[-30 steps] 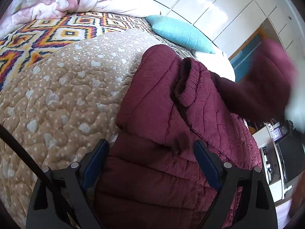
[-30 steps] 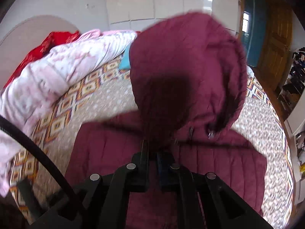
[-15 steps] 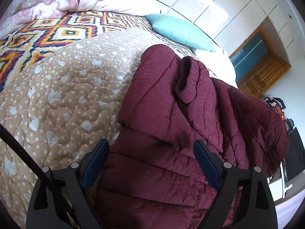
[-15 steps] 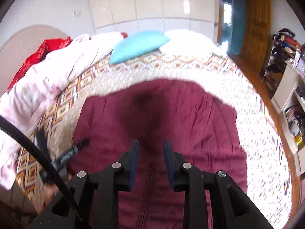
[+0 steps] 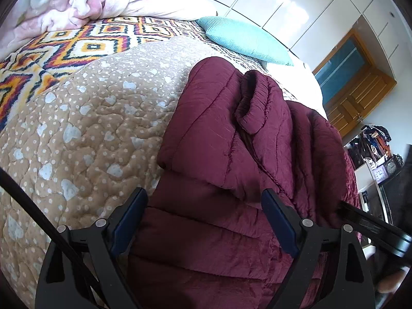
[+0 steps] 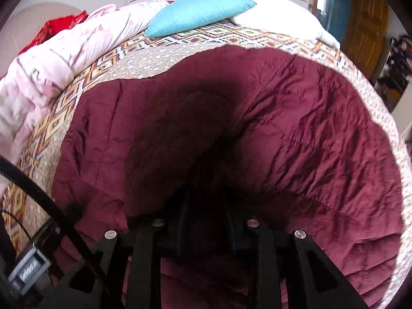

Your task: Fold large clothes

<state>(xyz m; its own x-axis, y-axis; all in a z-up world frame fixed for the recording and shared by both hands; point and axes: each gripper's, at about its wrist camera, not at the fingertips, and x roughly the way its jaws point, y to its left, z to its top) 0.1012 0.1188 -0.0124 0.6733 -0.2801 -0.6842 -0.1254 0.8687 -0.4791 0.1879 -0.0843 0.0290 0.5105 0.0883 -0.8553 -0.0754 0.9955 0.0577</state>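
A maroon quilted jacket [image 5: 219, 154] lies on the bed, with one sleeve folded across it and its elastic cuff [image 5: 251, 108] on top. My left gripper [image 5: 203, 195] stands wide open just over the jacket's near-left fold, its pads clear of the cloth. In the right wrist view the jacket [image 6: 296, 128] fills the frame, with its hood lying flat on the body. My right gripper [image 6: 204, 200] hangs low over the shadowed middle, its jaws a small way apart and nothing pinched between them.
The bed carries a tan dotted quilt [image 5: 85, 128] over a bright diamond-pattern blanket [image 5: 85, 41]. A teal pillow [image 6: 198, 13] and a white pillow [image 6: 278, 18] lie at the head. A pink duvet [image 6: 51, 61] is heaped along the left. A wooden door [image 5: 358, 95] stands beyond.
My right gripper has let go of the hood, which fell flat onto the jacket. Its jaws have parted and it has sunk close to the cloth. The left gripper has stayed put.
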